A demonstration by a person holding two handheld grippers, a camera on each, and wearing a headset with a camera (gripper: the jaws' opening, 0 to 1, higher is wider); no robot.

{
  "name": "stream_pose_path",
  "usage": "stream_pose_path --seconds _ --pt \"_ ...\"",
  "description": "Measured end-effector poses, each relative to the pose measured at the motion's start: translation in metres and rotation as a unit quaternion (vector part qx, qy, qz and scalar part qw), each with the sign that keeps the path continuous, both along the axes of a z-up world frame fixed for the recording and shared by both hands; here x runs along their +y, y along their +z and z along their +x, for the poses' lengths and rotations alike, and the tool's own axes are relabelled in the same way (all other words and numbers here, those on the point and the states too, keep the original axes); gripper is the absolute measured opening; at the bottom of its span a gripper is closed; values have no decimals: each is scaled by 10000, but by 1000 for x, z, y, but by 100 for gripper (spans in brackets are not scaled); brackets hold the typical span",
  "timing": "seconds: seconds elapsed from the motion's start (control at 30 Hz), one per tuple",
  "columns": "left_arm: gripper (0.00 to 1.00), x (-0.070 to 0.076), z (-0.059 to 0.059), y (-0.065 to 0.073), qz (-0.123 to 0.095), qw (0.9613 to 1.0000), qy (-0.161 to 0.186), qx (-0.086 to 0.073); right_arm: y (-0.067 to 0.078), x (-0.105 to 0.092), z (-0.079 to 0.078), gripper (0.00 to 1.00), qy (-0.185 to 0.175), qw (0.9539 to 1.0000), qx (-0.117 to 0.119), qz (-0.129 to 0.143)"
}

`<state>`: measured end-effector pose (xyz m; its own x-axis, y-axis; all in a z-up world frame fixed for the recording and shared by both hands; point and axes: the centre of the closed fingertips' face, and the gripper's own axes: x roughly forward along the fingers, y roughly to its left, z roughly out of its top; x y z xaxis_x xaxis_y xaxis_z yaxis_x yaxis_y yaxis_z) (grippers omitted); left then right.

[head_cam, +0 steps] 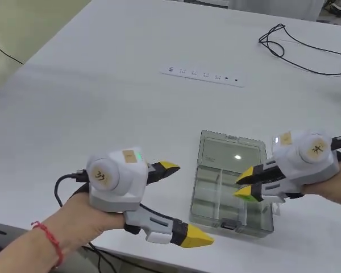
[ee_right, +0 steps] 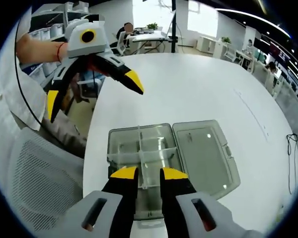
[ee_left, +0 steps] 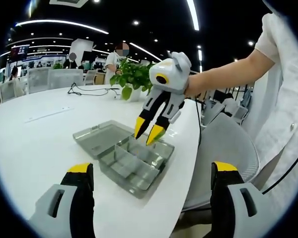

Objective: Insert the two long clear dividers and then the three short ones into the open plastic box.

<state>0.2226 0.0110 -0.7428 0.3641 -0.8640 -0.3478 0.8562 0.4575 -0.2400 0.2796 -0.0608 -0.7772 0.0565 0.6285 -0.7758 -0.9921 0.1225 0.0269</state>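
Note:
The clear plastic box [head_cam: 227,220] lies open near the table's front edge, its lid [head_cam: 233,149] folded flat on the far side. Clear dividers [ee_right: 141,144] stand inside it, one lengthwise and one across [ee_right: 160,150], splitting the base into compartments. My right gripper [head_cam: 244,183] hovers just above the box's right side, its jaws a little apart with nothing visibly between them. In its own view the right gripper [ee_right: 149,173] straddles the lengthwise divider from above. My left gripper [head_cam: 184,202] is held wide open and empty, left of the box and clear of it.
A white power strip [head_cam: 204,75] lies mid-table and a black cable [head_cam: 284,45] loops at the far right. The table's front edge runs just below the box. A mesh office chair [ee_right: 44,183] stands beside the table, and a potted plant [ee_left: 131,77] sits at its far end.

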Motion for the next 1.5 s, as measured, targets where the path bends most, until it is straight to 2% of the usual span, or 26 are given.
stream_pose_path --seconds 0.2,0.33,0.47,0.63,0.9,1.1,1.37,1.5 --pt "100 -1 0 0 3 10000 -18 -12 9 -34 4 24 -297 9995 -99 -25" --pt "100 -1 -1 0 13 10000 -21 -18 9 -58 4 27 -469 9988 -112 -106" --pt "100 0 -2 0 17 10000 -18 -13 4 -85 0 30 -584 9978 -81 -286" --pt "100 0 -2 2 11 10000 -17 -34 -7 -121 -14 34 -666 9954 -8 -692" --pt "100 0 -3 2 9 10000 -6 -19 -27 -167 -30 43 -485 9900 95 -1325" --pt "100 0 -3 3 12 10000 12 -13 -44 -196 -35 46 -272 9826 121 -1831" --pt "100 1 -6 2 32 10000 21 4 -60 -216 -35 45 -50 9747 63 -2235" --pt "100 1 -6 2 41 10000 26 19 -65 -220 -35 45 -11 9725 75 -2327"
